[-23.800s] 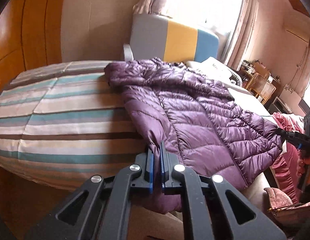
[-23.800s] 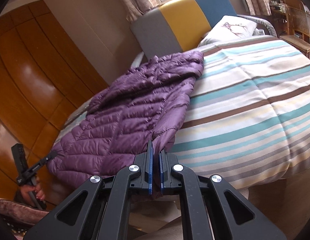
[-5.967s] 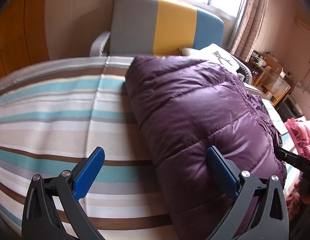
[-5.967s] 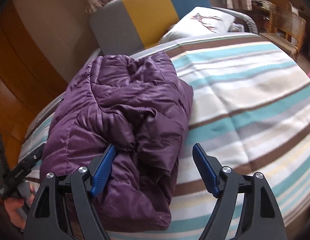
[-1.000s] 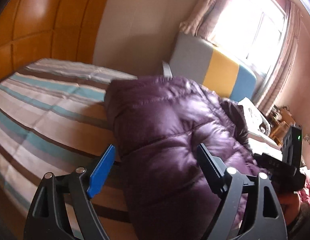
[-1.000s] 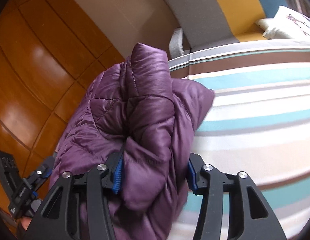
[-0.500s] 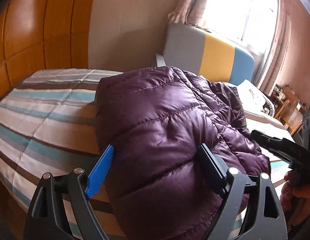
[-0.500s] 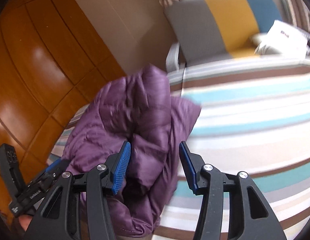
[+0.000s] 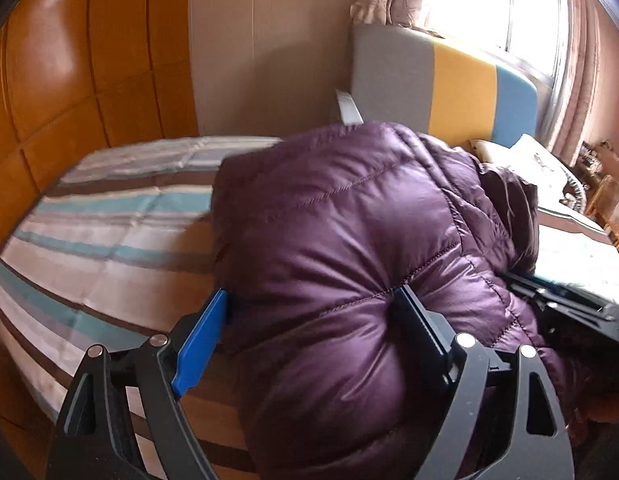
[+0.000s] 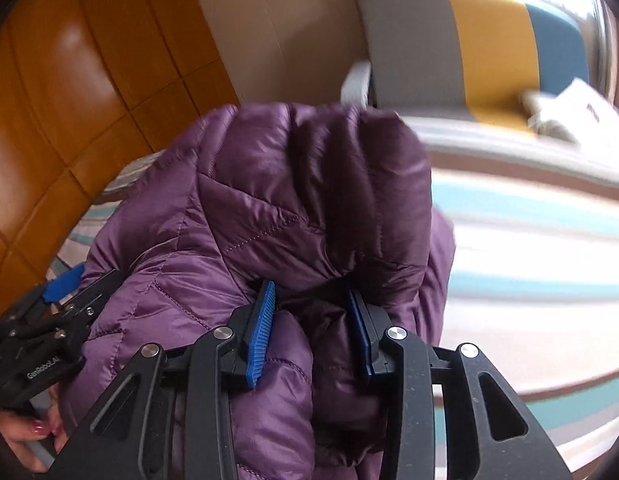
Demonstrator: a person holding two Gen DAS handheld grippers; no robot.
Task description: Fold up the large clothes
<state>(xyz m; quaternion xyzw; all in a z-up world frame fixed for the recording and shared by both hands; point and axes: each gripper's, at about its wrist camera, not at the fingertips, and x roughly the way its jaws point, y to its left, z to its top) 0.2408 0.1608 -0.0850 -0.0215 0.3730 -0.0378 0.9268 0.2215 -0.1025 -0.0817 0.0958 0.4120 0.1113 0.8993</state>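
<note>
A folded purple puffer jacket (image 9: pixel 349 240) is bunched into a thick bundle above the striped bed cover (image 9: pixel 109 232). My left gripper (image 9: pixel 313 328) has its blue pads pressed into the bundle's near end, squeezing a wide fold. In the right wrist view the jacket (image 10: pixel 269 200) fills the middle, and my right gripper (image 10: pixel 313 320) is clamped on a thick fold of it. The left gripper (image 10: pixel 65 280) shows at the lower left of that view, against the jacket's other side.
A grey, yellow and blue headboard (image 9: pixel 441 84) stands behind the bed, with a white pillow (image 9: pixel 537 160) to the right. Orange wooden wardrobe panels (image 9: pixel 69 80) line the left. A bright window (image 9: pixel 489 0) is at the back right.
Both grippers have closed in on the jacket bundle from each side; the left jaws have narrowed onto it. The bundle now sits higher and closer in both views.
</note>
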